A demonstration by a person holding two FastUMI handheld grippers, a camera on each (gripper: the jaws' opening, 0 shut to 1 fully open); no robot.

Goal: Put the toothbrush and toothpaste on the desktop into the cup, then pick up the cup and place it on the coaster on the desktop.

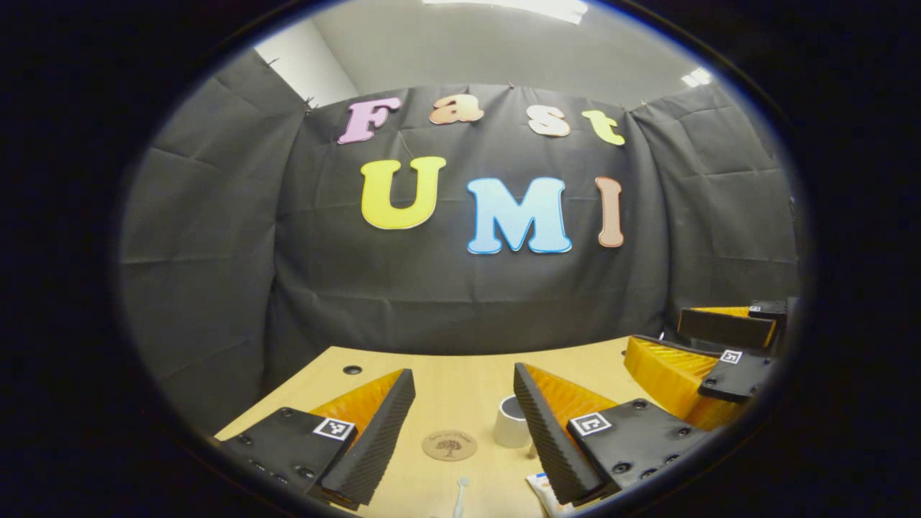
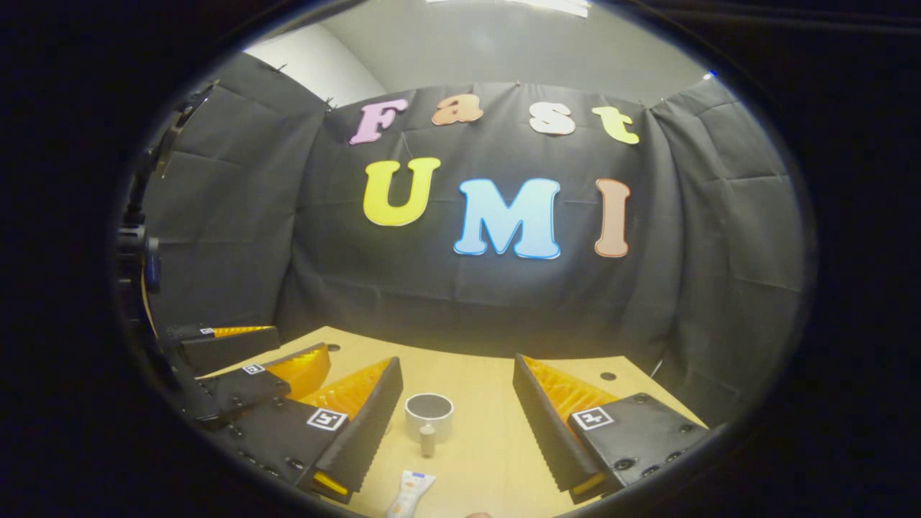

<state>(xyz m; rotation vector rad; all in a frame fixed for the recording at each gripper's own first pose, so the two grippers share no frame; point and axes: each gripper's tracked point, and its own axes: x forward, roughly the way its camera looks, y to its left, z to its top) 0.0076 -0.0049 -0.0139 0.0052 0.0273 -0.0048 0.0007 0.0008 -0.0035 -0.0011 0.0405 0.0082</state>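
In the left gripper view my left gripper (image 1: 464,424) stands open above the wooden desktop (image 1: 446,381). Between its fingers lie a round brown coaster (image 1: 450,444) and the white toothbrush (image 1: 460,495) at the bottom edge. The white cup (image 1: 511,421) stands beside the right finger, and the toothpaste tube (image 1: 543,493) peeks out under that finger. The right gripper (image 1: 709,360) hangs open at the far right. In the right gripper view my right gripper (image 2: 457,421) is open over the cup (image 2: 429,416), with the toothpaste (image 2: 409,493) lying in front of it. The left gripper (image 2: 248,360) shows at the left.
Black cloth walls close off the back and sides of the desktop. Small dark holes (image 1: 352,370) (image 2: 608,376) sit near the desk's far corners. A dark stand (image 2: 140,237) rises at the left edge of the right gripper view.
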